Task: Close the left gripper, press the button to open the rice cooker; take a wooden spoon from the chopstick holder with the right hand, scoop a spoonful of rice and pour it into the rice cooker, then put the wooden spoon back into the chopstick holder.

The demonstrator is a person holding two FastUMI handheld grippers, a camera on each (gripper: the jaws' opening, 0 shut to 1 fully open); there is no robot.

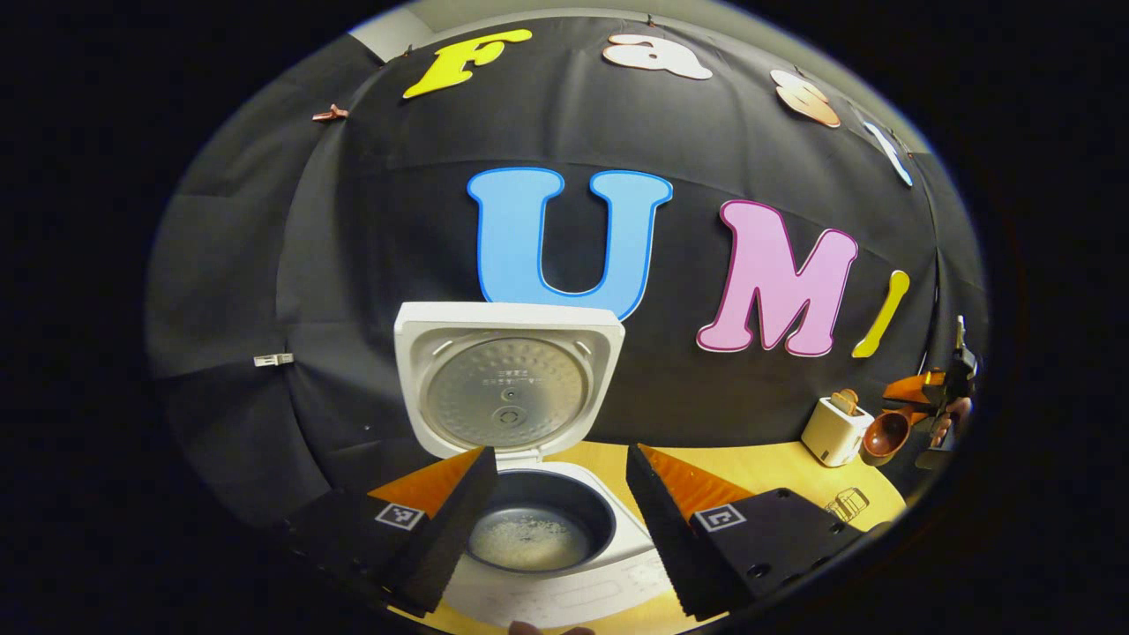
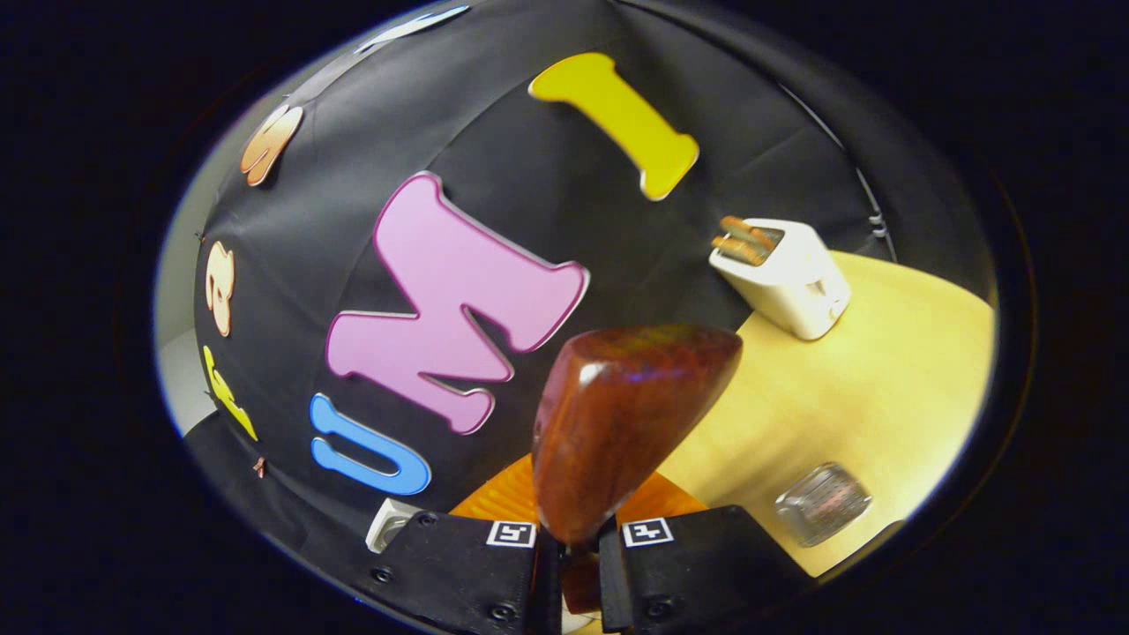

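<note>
In the left gripper view the left gripper (image 1: 556, 494) has its fingers spread wide with nothing between them, and the rice cooker (image 1: 538, 529) sits right ahead in the gap, on the pale wooden surface (image 1: 776, 476). The cooker's lid (image 1: 507, 379) stands raised upright beyond the fingers, its metal inner plate facing the camera, and the dark inner pot (image 1: 540, 525) lies open below it with a thin layer of rice (image 1: 527, 540) on its bottom. The left finger overlaps the pot's near-left rim in the picture; whether it touches cannot be told. Far off to the right of the fingers stands a white toaster (image 1: 833, 430) with bread in its slot, and just past it the right gripper (image 1: 944, 397) with a hand (image 1: 945, 423) behind it carries the wooden spoon (image 1: 885, 435), bowl turned toward the toaster. In the right gripper view the right gripper (image 2: 569, 542) has both fingers pressed together on the handle of the wooden spoon (image 2: 622, 423), whose bowl rises just ahead of the fingertips with its rounded back toward the camera, above the surface (image 2: 864, 388). The toaster (image 2: 785, 273) stands beyond and to the right of the fingers, and a clear ribbed container (image 2: 822, 503) sits on the surface close to the right finger. A corner of the cooker (image 2: 388, 522) peeks out by the left finger.
</note>
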